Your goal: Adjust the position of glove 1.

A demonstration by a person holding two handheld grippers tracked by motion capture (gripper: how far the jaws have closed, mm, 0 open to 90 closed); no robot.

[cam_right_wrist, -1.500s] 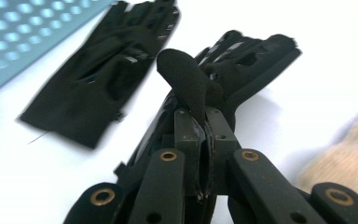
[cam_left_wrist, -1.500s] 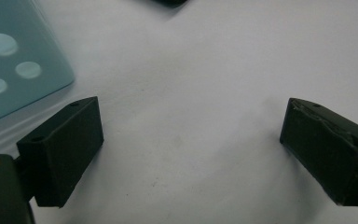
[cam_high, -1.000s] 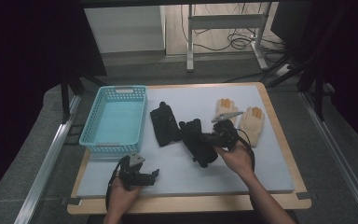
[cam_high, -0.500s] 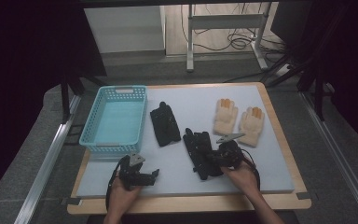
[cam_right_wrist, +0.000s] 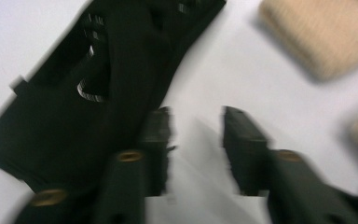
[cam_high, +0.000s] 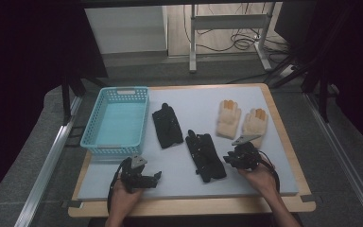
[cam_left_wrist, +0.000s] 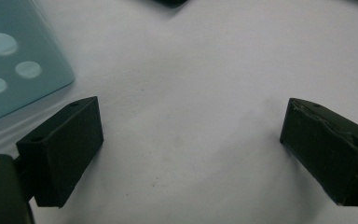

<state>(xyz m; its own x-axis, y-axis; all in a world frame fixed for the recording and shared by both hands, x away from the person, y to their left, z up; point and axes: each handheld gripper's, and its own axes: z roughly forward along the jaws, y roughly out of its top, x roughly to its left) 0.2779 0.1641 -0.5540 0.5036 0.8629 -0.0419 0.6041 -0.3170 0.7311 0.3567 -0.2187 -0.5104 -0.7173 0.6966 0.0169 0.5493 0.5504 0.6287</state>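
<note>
Black glove (cam_high: 205, 156) lies mid-table just beside my right gripper (cam_high: 234, 158), ready for the basket (cam_high: 118, 120). Left gripper (cam_left_wrist: 191, 154): jaws wide, nothing between, resting idle. Right gripper view: narrow gap, just been closing, empty beside the glove's edge.

Each hand carries a black hand-held gripper: the left hand-held gripper (cam_high: 144, 178) and the right hand-held gripper (cam_high: 230, 160), both blocky in build, each with a black cable looping back past the wrist. A grey three-cornered plate (cam_high: 246, 139) sits on top of the right unit, a smaller grey plate on the left. Up close the jaws are matte black rectangular blocks with small holes, brass-coloured fasteners at their bases; forearms are bare, no sleeves visible.
</note>
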